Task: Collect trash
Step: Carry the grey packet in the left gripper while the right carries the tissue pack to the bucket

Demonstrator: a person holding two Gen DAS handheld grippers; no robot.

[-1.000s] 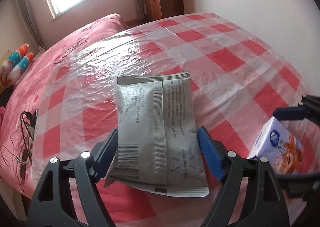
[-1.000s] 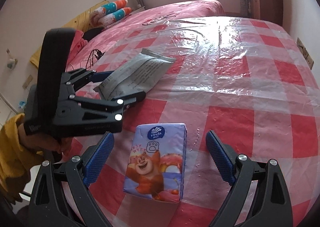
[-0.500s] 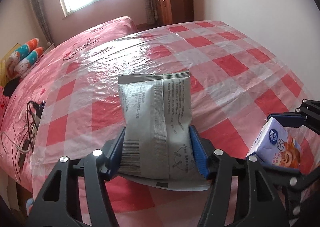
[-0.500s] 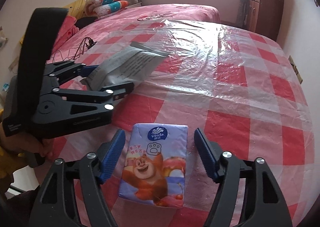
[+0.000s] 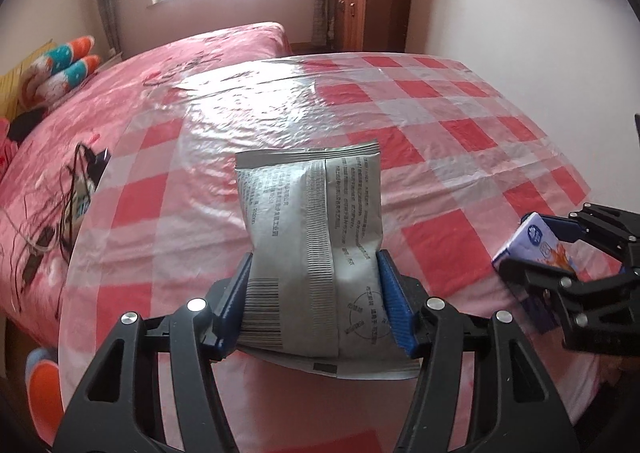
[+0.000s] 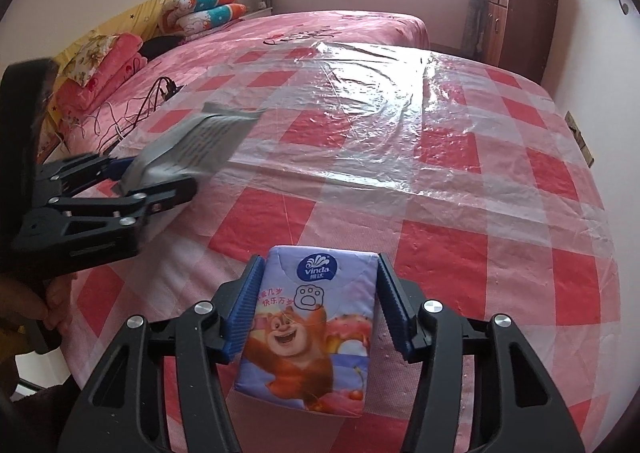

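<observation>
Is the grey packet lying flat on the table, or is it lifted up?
Lifted. The left tool pinches the grey packet at both sides, and from the right wrist view it hangs above the checked tablecloth.

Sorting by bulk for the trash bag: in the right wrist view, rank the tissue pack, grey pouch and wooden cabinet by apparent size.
1. tissue pack, nearest the camera, so inflated
2. grey pouch and wooden cabinet: look alike, unranked; the cabinet is far off
</observation>
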